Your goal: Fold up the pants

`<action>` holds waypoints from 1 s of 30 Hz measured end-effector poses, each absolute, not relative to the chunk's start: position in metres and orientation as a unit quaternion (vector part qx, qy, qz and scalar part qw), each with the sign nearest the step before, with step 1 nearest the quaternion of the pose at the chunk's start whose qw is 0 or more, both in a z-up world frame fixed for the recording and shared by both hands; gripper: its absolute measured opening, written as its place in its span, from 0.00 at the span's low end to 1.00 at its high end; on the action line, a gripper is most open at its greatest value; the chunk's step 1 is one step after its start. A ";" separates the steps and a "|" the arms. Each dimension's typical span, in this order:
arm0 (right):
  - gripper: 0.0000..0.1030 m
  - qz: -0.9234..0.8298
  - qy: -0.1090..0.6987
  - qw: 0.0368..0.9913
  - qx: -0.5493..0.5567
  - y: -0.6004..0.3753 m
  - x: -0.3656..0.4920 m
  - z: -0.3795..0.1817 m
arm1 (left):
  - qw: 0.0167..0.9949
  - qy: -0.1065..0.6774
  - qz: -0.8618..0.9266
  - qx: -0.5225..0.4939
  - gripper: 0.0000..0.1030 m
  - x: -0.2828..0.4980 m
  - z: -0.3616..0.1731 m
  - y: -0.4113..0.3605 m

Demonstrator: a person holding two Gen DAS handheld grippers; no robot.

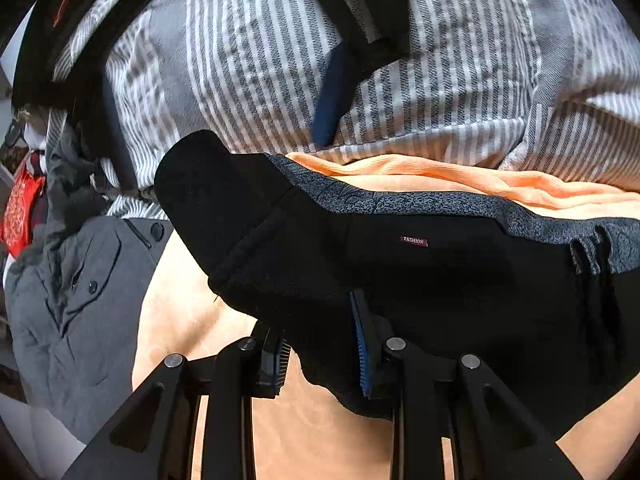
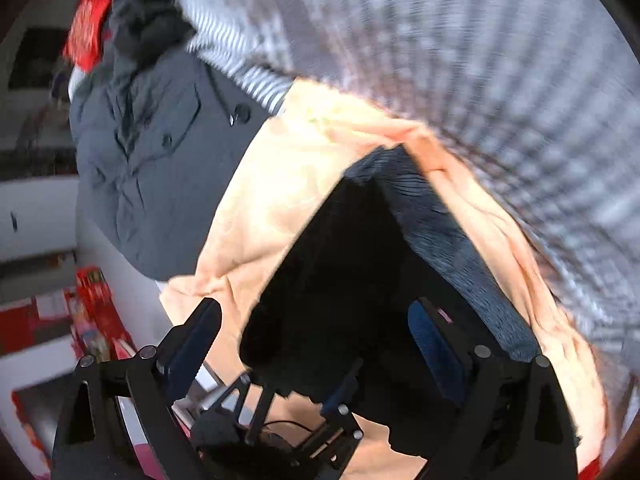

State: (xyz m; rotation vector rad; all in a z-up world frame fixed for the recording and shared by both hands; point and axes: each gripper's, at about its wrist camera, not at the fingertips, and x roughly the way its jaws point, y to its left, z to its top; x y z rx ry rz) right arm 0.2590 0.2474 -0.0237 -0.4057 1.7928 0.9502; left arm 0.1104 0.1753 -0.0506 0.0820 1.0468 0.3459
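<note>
Black pants (image 1: 400,272) with a grey patterned waistband lining (image 1: 420,200) and a small "FASHION" label lie on a peach blanket (image 1: 240,420). My left gripper (image 1: 320,336) is shut on a fold of the black fabric, which is pinched between its blue pads. In the right wrist view the pants (image 2: 340,260) hang from the left gripper (image 2: 292,388) at the bottom of the frame. My right gripper (image 2: 314,312) stands wide open above the pants, nothing between its pads. In the left wrist view, one blurred blue pad (image 1: 332,96) of the right gripper shows above the waistband.
A grey-and-white striped cover (image 1: 260,60) lies beyond the blanket. A grey buttoned jacket (image 1: 80,300) (image 2: 160,160) is spread on the left. A red bag (image 1: 20,208) hangs further left. Red boxes (image 2: 96,312) sit on the floor beside the bed.
</note>
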 end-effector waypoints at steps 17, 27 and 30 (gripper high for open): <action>0.17 0.405 0.728 0.525 -0.175 0.211 0.253 -0.032 | 0.867 0.482 0.118 0.039 0.27 0.105 -0.031 0.149; 0.17 0.422 0.688 0.590 0.016 0.097 0.262 0.016 | 0.885 0.457 0.065 0.056 0.27 0.104 0.014 0.101; 0.17 0.424 0.676 0.601 0.056 0.062 0.262 0.028 | 0.888 0.454 0.045 0.054 0.27 0.106 0.027 0.082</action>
